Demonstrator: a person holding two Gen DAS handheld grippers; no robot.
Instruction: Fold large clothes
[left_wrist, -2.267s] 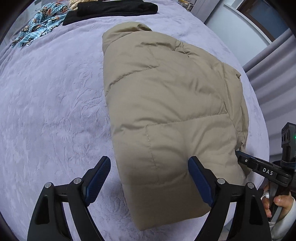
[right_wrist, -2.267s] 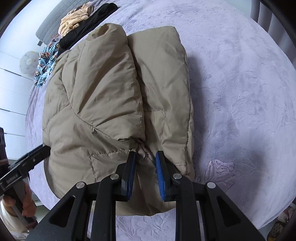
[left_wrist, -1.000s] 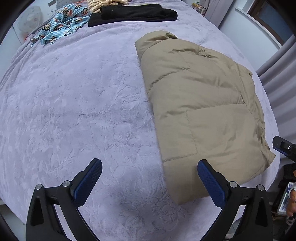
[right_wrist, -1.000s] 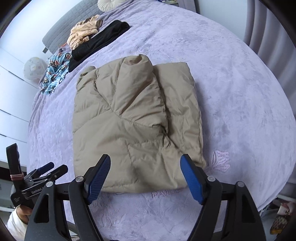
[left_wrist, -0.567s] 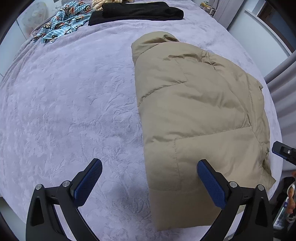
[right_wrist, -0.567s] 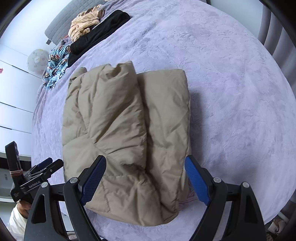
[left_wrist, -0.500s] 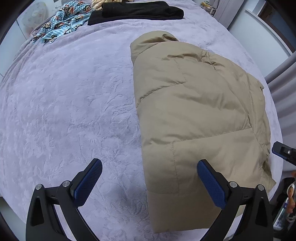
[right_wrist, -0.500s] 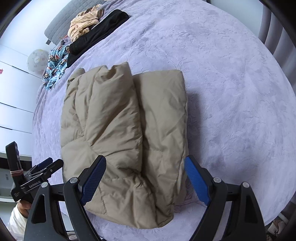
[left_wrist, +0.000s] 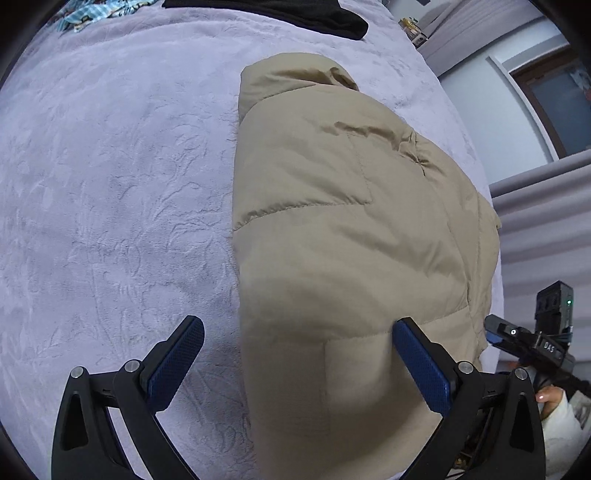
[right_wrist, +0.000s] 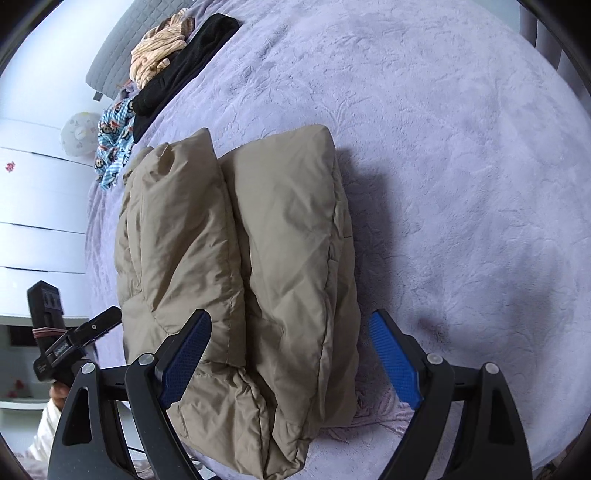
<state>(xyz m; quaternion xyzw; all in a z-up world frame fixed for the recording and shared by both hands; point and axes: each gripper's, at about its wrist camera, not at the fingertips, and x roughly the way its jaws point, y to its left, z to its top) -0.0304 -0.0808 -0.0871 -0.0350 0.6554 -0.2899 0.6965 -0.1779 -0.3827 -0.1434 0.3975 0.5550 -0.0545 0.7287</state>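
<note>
A beige puffer jacket (left_wrist: 343, 236) lies folded on the lilac bed cover (left_wrist: 110, 192). In the right wrist view the jacket (right_wrist: 258, 266) shows two long padded folds side by side. My left gripper (left_wrist: 297, 356) is open and empty, its jaws spread over the jacket's near left edge. My right gripper (right_wrist: 290, 352) is open and empty, its jaws spread across the jacket's near end. The right gripper also shows at the right edge of the left wrist view (left_wrist: 517, 339), and the left gripper at the left edge of the right wrist view (right_wrist: 85, 332).
A black garment (right_wrist: 184, 62), a peach striped garment (right_wrist: 159, 51) and a blue patterned garment (right_wrist: 112, 136) lie at the bed's far end. White drawers (right_wrist: 33, 221) stand left of the bed. Grey curtains (left_wrist: 546, 221) hang to the right.
Both grippers have moved down and closer to the jacket's near end. The right gripper, shut at the jacket's near edge 2.3 s ago, has since opened.
</note>
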